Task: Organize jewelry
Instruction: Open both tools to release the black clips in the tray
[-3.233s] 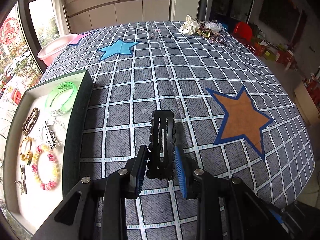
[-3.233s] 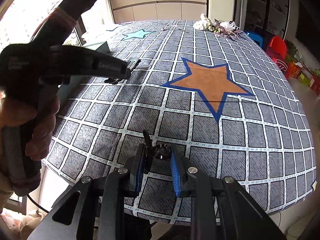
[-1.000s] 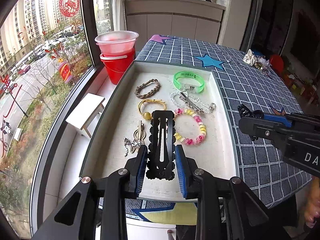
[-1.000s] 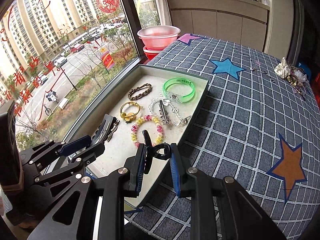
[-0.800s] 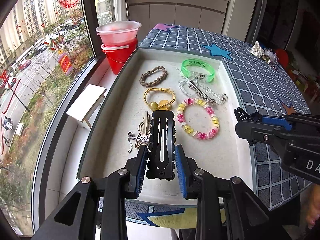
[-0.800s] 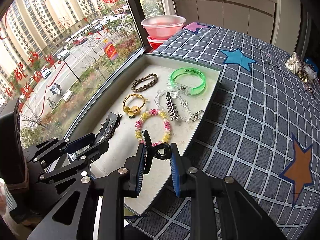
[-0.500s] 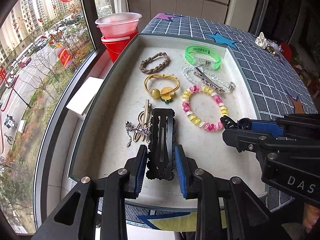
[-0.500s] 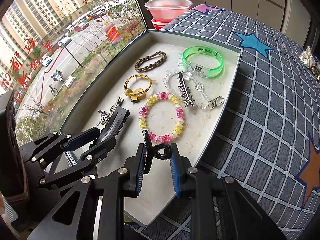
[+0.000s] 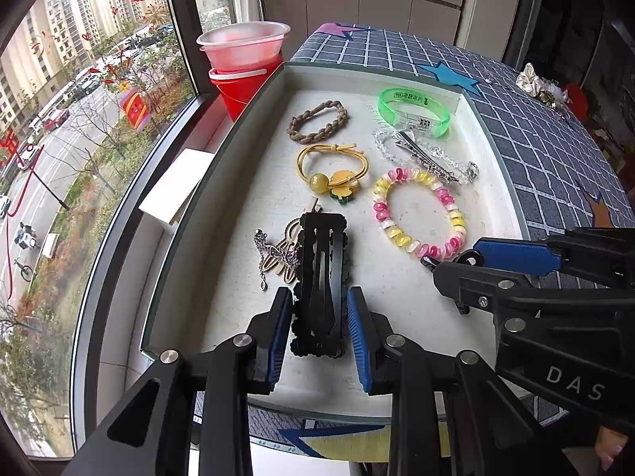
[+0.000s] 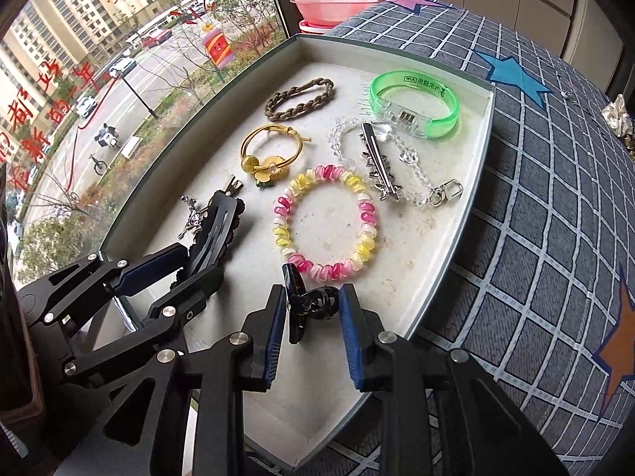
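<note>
I am now holding both grippers over the tray point(image 9: 222, 166), off the table. Left gripper point(image 9: 319, 331) fingers are clamping the hair clip point(image 9: 320, 277); right gripper point(image 10: 311, 331) fingers are pinching the claw clip point(image 10: 313, 303). Bead bracelet point(image 10: 325, 224) is lying just ahead; release comes next.

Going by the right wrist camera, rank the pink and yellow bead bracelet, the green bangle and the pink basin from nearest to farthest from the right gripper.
From the right gripper:
1. Pink and yellow bead bracelet, just ahead, in the tray.
2. Green bangle, at the tray's far right.
3. Pink basin, beyond the tray, by the window.
</note>
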A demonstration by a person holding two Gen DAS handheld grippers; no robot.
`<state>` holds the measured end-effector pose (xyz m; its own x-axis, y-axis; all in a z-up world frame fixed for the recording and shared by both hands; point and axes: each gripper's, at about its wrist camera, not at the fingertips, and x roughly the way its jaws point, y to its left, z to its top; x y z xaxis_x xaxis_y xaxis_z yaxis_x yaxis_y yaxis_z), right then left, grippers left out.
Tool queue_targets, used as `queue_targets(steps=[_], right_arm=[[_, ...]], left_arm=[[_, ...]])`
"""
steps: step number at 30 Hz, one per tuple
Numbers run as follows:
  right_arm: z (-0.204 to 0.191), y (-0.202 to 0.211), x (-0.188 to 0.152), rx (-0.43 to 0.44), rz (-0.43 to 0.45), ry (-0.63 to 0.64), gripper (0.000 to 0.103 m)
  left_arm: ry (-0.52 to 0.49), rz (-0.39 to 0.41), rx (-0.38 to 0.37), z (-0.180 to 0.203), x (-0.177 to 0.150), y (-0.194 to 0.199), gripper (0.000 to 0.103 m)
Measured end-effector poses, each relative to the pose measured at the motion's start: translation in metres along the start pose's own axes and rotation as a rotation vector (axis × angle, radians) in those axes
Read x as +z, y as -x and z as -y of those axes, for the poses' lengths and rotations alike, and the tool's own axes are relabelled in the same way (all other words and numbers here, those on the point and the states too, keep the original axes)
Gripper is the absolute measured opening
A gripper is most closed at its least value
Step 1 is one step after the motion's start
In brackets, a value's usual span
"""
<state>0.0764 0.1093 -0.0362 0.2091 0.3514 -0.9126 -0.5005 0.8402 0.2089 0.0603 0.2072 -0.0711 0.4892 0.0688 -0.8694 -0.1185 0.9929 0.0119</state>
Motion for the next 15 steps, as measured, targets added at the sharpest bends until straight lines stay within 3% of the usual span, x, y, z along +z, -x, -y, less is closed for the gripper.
queue_targets(steps=[2,7,15], right_arm=[[0.004,0.003,0.003,0.008,0.014,-0.012,0.046],[0.007,0.018,0.005,0.012,0.057,-0.026,0.048],[0.012,0.042,0.008,-0.012,0.077,-0.018,0.062]], left_arm=[[0.007,0.006,0.003,-0.001,0.001,0.002,0.036],[0.002,0.027,0.019,0.002,0.004,0.010,0.036],[0.014,0.056,0.018,0.003,0.010,0.029,0.036]])
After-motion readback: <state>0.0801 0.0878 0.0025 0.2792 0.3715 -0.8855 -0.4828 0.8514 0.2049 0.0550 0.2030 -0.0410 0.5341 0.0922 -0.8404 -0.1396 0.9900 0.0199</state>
